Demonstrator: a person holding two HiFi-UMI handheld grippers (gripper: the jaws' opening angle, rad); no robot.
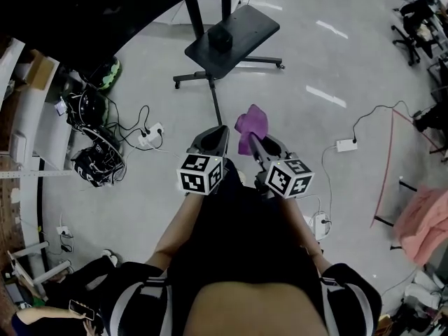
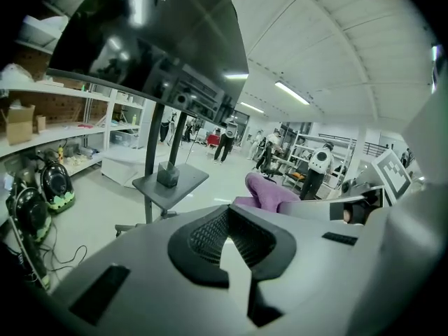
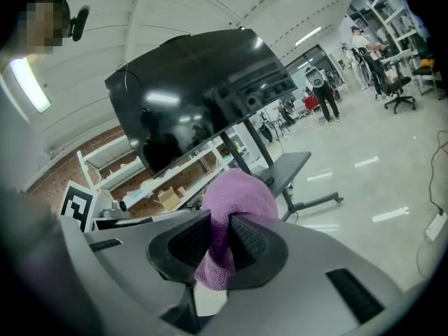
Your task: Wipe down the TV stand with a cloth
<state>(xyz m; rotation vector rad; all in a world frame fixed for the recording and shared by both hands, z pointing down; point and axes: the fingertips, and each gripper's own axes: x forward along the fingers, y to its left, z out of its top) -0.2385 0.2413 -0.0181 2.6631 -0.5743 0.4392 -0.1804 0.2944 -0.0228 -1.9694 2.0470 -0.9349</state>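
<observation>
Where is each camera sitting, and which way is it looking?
Head view: on the person's head, facing steeply down at the floor and TV stand; shows torso, arms, left gripper, right gripper.
Left gripper view: rides the left gripper, facing the stand; its empty jaws are together.
Right gripper view: rides the right gripper, facing the TV; jaws pinch the purple cloth.
Shared: all three show stand and cloth.

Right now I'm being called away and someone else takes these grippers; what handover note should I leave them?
Left gripper: shut, empty.
Right gripper: shut on the cloth.
Stand: ahead on the floor, both grippers short of it; a box sits on its shelf.
Done: cloth in grip.
Left: reach the stand and wipe it.
</observation>
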